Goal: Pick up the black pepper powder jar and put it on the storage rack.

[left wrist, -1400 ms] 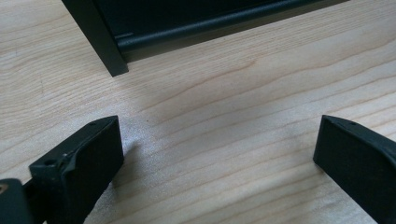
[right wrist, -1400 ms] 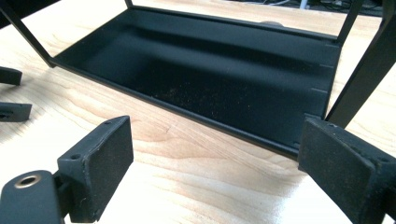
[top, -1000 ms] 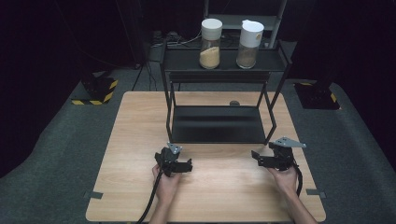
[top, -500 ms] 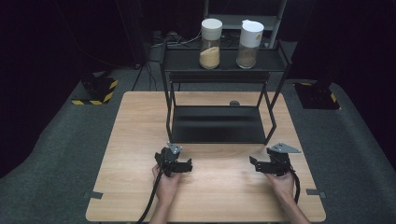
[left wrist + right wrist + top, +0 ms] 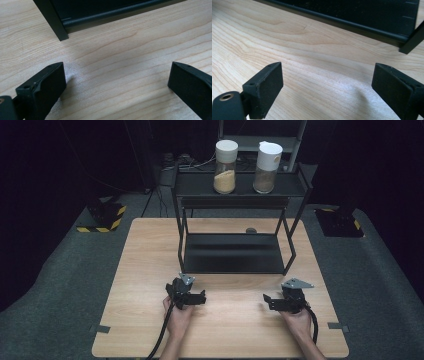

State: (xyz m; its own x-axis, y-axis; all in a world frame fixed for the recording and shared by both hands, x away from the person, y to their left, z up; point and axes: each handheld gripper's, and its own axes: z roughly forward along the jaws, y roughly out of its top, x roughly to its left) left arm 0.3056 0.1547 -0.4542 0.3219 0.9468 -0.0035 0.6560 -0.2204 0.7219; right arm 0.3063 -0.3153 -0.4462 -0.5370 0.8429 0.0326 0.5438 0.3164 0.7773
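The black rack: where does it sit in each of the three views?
High view: rack stands at centre, beyond both tools.
Left gripper view: its front left leg and lower rail cross the top.
Right gripper view: its lower rail crosses the top, a leg at right.
Shared landmark: the wooden table.

A wooden table (image 5: 150,270) is lying on grey carpet (image 5: 60,285). Two yellow-and-black striped floor blocks (image 5: 102,215) are sitting off its far corners — one each side. Cables (image 5: 185,162) are trailing behind the rack, and a small dark disc (image 5: 251,230) is resting on the tabletop.
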